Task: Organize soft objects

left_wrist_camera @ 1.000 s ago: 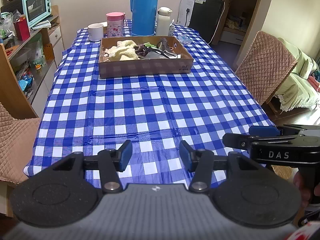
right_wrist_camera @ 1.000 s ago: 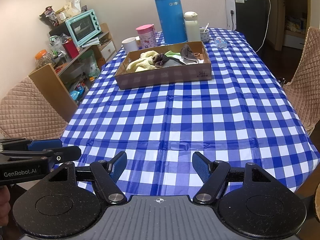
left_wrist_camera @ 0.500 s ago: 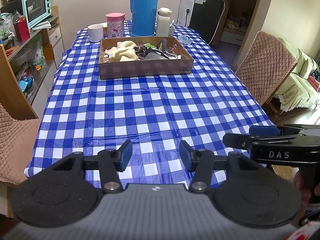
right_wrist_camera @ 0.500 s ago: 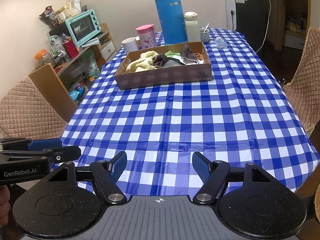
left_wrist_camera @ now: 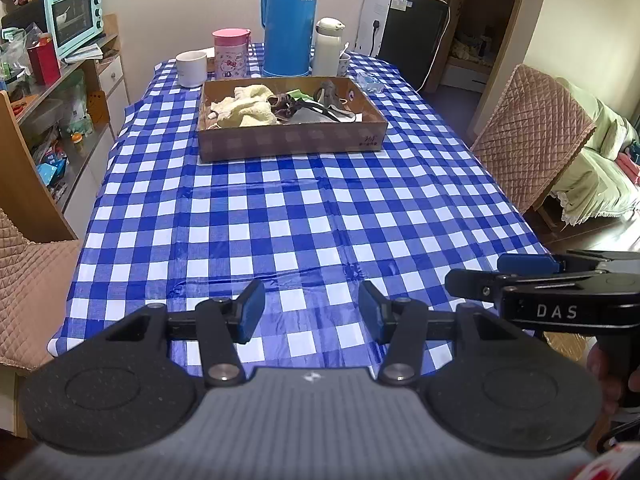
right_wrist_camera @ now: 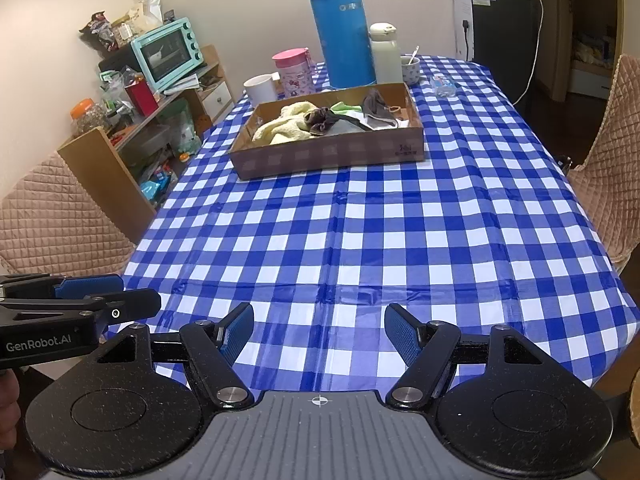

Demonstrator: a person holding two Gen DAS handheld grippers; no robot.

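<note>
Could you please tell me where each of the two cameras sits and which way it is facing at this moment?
Left wrist: on the left gripper, above the table's near edge, looking down its length at the cardboard box; shows its own open fingers, the right gripper and a hand at right.
Right wrist: on the right gripper, facing the same way; shows its open fingers and the left gripper at left.
Shared: the checked tablecloth, box and blue thermos.
</note>
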